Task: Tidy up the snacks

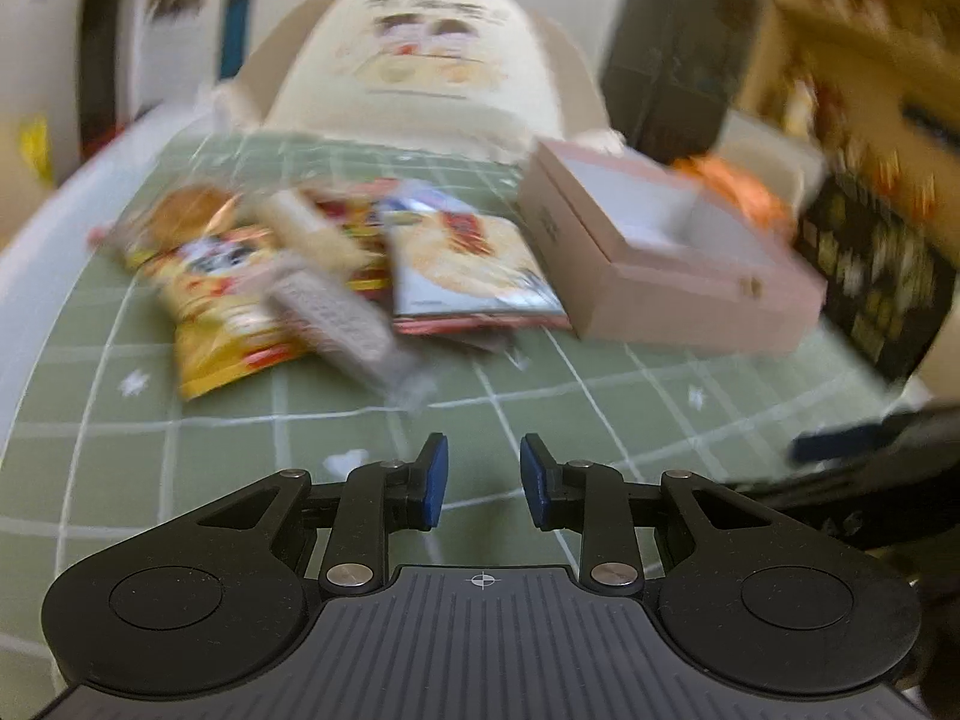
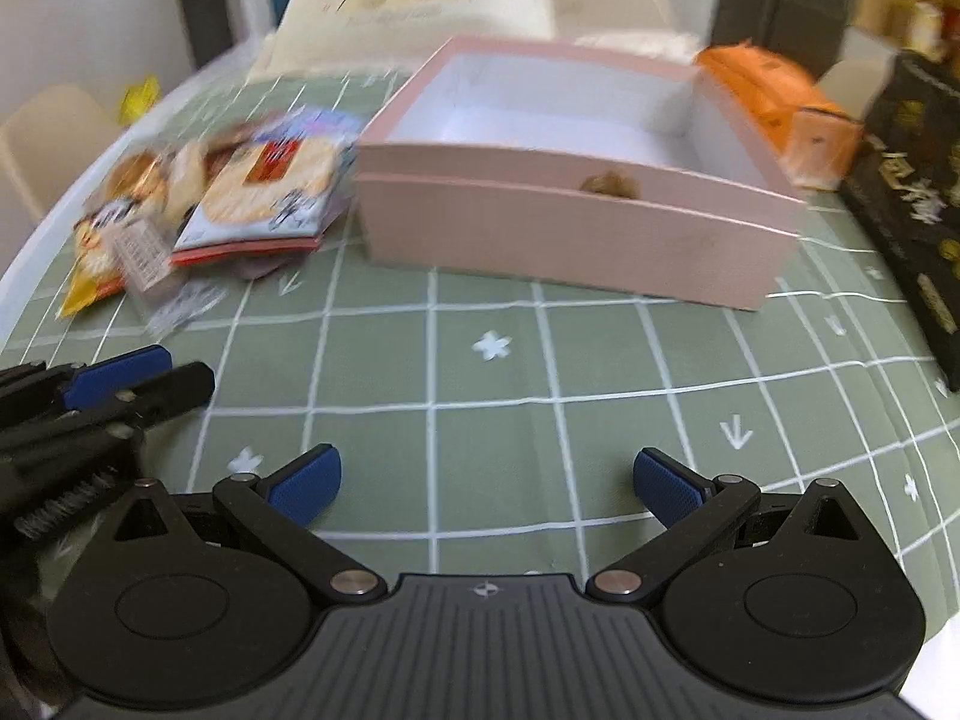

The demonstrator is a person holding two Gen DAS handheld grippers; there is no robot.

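A loose pile of snack packets (image 1: 360, 276) lies on the green grid mat (image 1: 540, 420): a yellow bag (image 1: 222, 312), a white and blue cracker packet (image 1: 468, 258) and a clear-wrapped bar (image 1: 336, 318). To its right stands an open pink box (image 1: 690, 306) with a white inside. My left gripper (image 1: 483, 468) hovers over the mat short of the pile, its blue pads a narrow gap apart with nothing between them. My right gripper (image 2: 486, 480) is wide open and empty, in front of the pink box (image 2: 540, 228). From the right wrist, the pile (image 2: 264, 180) and my left gripper (image 2: 183, 366) appear at the left.
An orange packet (image 2: 780, 96) lies behind the box's right corner. A black patterned box (image 2: 912, 192) stands along the right edge. A cream cushion with printed figures (image 1: 420, 60) rests on the chair at the table's far side. Both views are motion-blurred.
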